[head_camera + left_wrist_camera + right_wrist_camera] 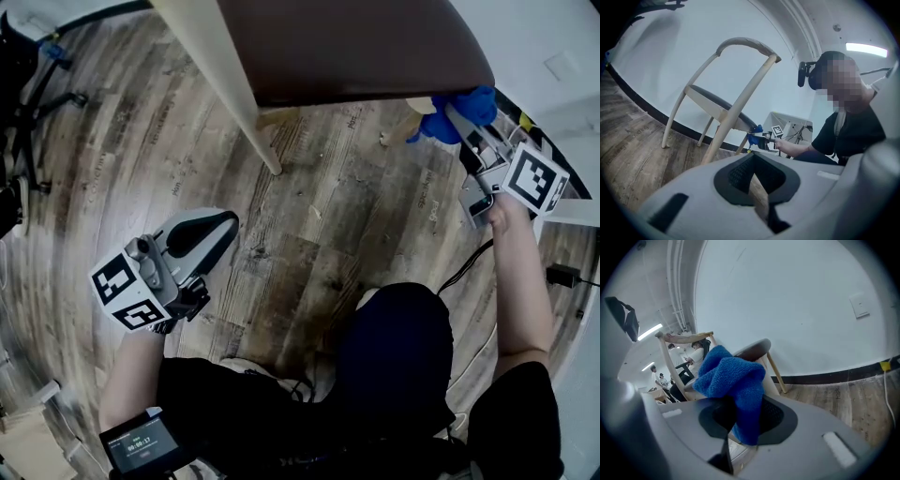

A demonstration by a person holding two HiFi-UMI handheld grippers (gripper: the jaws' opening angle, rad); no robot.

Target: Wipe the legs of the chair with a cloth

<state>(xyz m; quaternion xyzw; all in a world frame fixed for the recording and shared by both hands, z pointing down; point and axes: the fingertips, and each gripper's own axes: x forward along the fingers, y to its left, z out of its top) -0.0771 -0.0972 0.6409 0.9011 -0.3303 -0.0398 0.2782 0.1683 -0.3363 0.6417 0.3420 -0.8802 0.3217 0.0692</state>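
The chair's dark brown seat (356, 42) fills the top of the head view, with a pale wooden leg (230, 84) slanting down to the floor. My right gripper (459, 117) is shut on a blue cloth (464, 111) and holds it against another pale leg (412, 127) just under the seat's right corner. In the right gripper view the blue cloth (733, 380) bulges out of the jaws, hiding most of the chair (757, 350). My left gripper (217, 228) hangs low at the left by my knee, shut and holding nothing. From there the whole chair (726, 110) shows.
Wood plank floor (356, 216) lies all around. A black stand (28, 103) is at the far left. A black cable (464, 267) and a power adapter (562, 275) lie by the white wall at right. My knee (394, 347) is below centre.
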